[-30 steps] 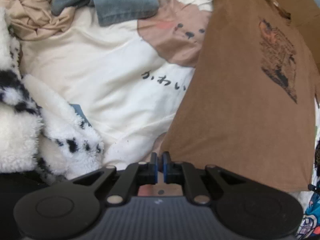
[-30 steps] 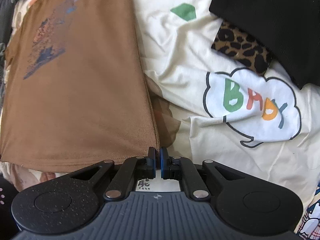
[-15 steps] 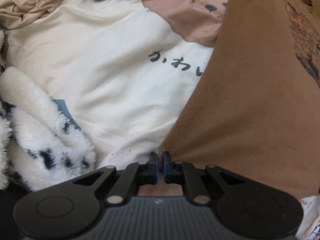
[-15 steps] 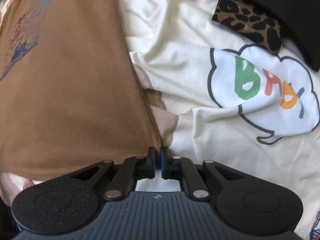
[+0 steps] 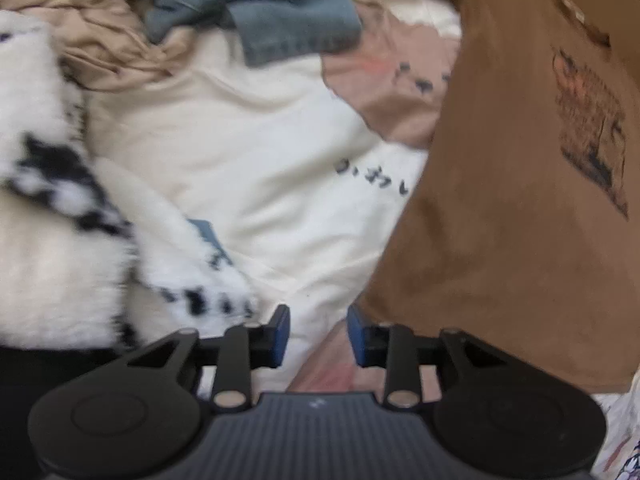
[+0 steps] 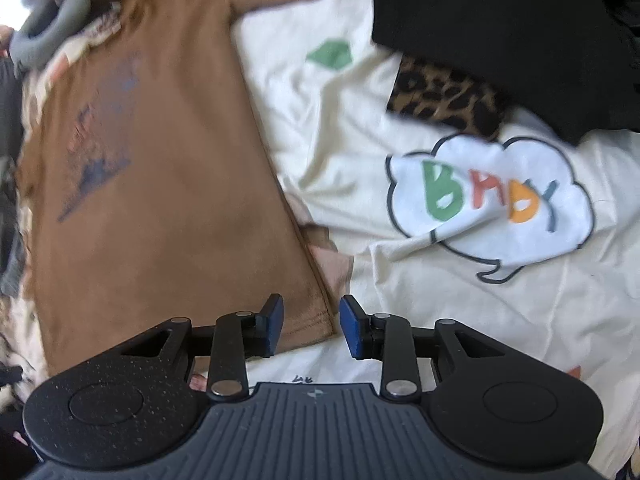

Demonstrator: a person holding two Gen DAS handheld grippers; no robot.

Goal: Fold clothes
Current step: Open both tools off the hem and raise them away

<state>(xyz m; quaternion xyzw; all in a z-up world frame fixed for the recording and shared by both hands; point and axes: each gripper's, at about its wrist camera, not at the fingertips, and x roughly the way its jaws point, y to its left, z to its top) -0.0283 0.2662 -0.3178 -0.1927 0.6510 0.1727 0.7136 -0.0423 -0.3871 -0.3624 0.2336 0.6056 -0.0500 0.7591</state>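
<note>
Right gripper (image 6: 311,326) at 6 o'clock, jaws apart over the brown shirt (image 6: 160,184) hem corner; cream shirt (image 6: 460,280) at 3, black garment (image 6: 500,28) at 1.

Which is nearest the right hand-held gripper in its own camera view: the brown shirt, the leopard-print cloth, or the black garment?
1. Brown shirt: hem corner between the open right hand-held gripper fingers.
2. Leopard-print cloth: farther, upper right.
3. Black garment: farthest, top right.

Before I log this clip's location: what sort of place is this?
Probably a bed or a similar soft surface at home, used for sorting laundry, though no furniture shows. A brown T-shirt lies flat on a heap of other clothes: a cream "BABY" print top, a fluffy spotted white garment and blue denim.
</note>
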